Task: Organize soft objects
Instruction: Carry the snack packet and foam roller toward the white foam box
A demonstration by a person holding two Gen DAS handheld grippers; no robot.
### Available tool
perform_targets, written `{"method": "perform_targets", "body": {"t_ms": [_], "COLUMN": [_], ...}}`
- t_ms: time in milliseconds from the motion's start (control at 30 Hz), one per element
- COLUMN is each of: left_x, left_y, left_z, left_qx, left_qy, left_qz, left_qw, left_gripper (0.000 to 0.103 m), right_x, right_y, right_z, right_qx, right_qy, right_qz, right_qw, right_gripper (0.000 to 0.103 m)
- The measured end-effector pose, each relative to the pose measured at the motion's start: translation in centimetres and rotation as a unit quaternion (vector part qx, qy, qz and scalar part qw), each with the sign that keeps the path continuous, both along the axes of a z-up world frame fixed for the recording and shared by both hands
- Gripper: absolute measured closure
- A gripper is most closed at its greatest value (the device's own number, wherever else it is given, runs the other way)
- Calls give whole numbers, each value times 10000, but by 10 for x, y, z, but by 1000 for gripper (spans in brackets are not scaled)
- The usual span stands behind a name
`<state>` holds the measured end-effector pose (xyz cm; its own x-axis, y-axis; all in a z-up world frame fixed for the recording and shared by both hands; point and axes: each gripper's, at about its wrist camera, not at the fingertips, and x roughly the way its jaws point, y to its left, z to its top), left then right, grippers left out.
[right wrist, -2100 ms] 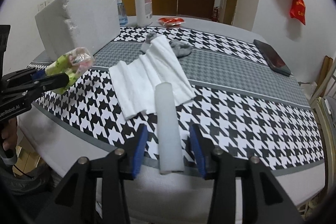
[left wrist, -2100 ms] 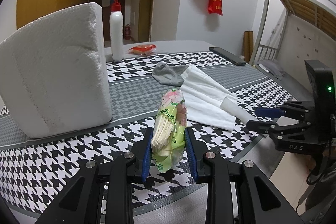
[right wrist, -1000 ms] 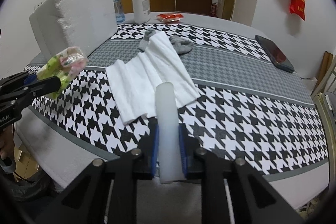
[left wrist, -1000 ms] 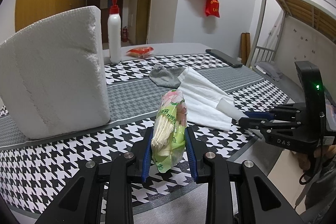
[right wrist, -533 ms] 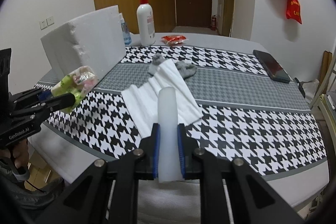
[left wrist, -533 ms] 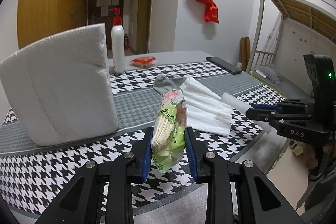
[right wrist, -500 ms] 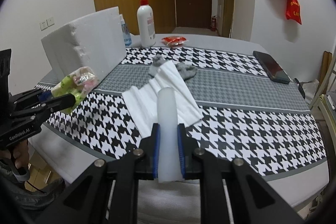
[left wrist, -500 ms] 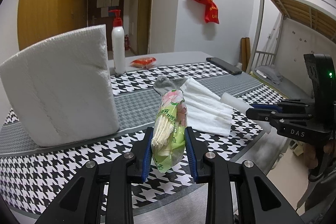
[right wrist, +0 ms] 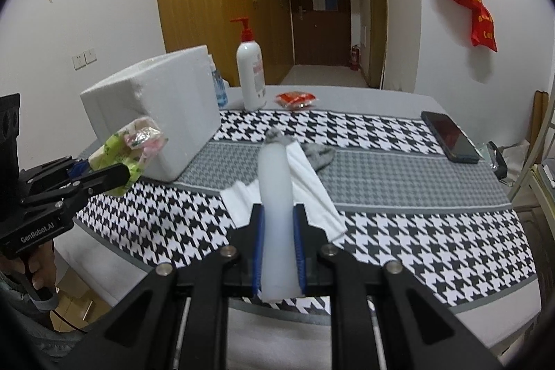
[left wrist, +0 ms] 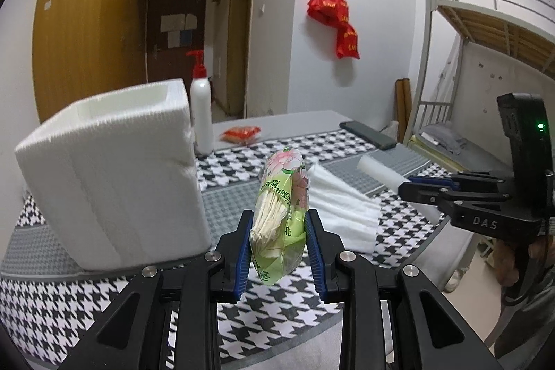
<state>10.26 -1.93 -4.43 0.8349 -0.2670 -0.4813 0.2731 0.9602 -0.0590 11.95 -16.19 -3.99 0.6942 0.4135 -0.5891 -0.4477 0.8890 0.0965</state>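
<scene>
The left gripper [left wrist: 277, 245] pinches a green tissue pack [left wrist: 281, 213], crinkly plastic with a pink flower print, held upright above the near edge of the counter [left wrist: 69, 300]; the right gripper [right wrist: 278, 252] is clamped on a white roll [right wrist: 275, 207], smooth and matte, its long axis running straight out along the fingers. Both loads hang clear of the houndstooth cloth; the likely destination is the foam box [left wrist: 114, 175], a thick-walled, grainy white block with an open top, standing on the left side of the counter. The box lies ahead and left of the tissue pack and just beside it, so the left hand is plainly the nearer; the roll sits well apart from it, over the folded white towel [right wrist: 305, 186]. A crumpled grey sock [right wrist: 319, 154] lies beyond the towel, touching its far end; both are limp fabric and probably remain to be sorted.
</scene>
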Motion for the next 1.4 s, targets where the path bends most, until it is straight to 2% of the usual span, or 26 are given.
{"method": "perform_targets", "body": {"t_ms": [567,800,1400], "left_x": [17,25,53], "left_y": [6,23,77], "left_z": [51,78,90], "left_qx": [140,141,214], "left_qy": [-623,-942,-872], "left_qz": [32,259,987], "left_qw": [9980,9951,9911], "left_gripper": [72,72,72], "right_x": [0,6,23], "right_y": [18,19,54], "right_z": [56,72,82], "right_qx": [387,586,648], "right_qy": [-747,-867,-987], "right_qz": [58,-81,267], "right_qw": [9964,9945,9926], "right_gripper": [83,83,83]}}
